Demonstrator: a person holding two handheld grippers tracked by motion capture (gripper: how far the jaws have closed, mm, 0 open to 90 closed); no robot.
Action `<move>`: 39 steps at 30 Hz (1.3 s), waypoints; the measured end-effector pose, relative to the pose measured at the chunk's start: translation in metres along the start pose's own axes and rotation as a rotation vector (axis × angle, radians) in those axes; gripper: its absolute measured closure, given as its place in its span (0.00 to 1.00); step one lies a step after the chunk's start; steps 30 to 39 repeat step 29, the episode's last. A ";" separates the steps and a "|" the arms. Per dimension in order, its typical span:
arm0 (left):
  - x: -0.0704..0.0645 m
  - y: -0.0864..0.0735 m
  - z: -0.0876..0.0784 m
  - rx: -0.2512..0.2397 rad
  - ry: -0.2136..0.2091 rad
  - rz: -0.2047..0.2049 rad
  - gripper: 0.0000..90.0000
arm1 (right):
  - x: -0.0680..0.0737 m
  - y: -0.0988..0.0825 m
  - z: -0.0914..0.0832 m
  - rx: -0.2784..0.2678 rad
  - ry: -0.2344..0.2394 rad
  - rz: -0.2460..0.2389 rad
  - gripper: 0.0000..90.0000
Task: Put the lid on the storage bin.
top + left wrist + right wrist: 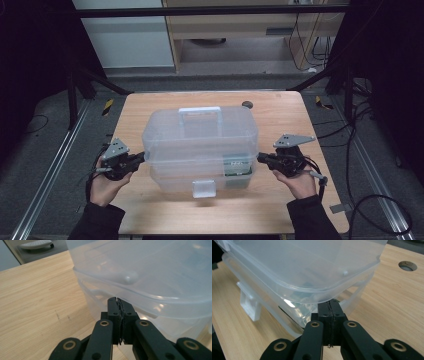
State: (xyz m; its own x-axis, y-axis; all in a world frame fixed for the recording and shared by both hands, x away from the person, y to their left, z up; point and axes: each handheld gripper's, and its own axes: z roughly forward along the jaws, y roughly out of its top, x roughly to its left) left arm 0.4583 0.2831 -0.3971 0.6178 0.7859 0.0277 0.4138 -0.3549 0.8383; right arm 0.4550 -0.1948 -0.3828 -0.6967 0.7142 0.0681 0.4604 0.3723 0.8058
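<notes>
Overhead, a light wooden counter (150, 107) stands on grey floor (45, 130) in a dim room, with cables (360, 125) at one side. Between the two grippers sits a clear plastic box (200, 145) with a handle. The left gripper (141, 157) and right gripper (260, 158) each have jaws pressed together, empty, tips under the box lid's rim at opposite ends.

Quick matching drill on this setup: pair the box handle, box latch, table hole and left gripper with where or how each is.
Things:
1. handle
2. latch
3. table hole
4. left gripper

Places or states:
A. jaws shut, tips at the box's side under the lid rim
B. on the lid's top
C. behind the box
D. on the box's near side

Pairs: 1-B, 2-D, 3-C, 4-A
</notes>
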 end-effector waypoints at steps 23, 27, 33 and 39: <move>0.043 -0.041 0.026 0.029 0.255 -0.123 0.55 | -0.044 -0.050 0.023 0.059 -0.255 0.104 0.54; 0.051 -0.049 0.028 0.030 0.284 -0.150 0.47 | -0.057 -0.060 0.025 0.060 -0.329 0.125 0.38; 0.054 -0.052 0.030 0.040 0.298 -0.158 0.42 | -0.061 -0.061 0.025 0.078 -0.349 0.152 0.31; 0.054 -0.052 0.030 0.040 0.298 -0.158 0.42 | -0.061 -0.061 0.025 0.078 -0.349 0.152 0.31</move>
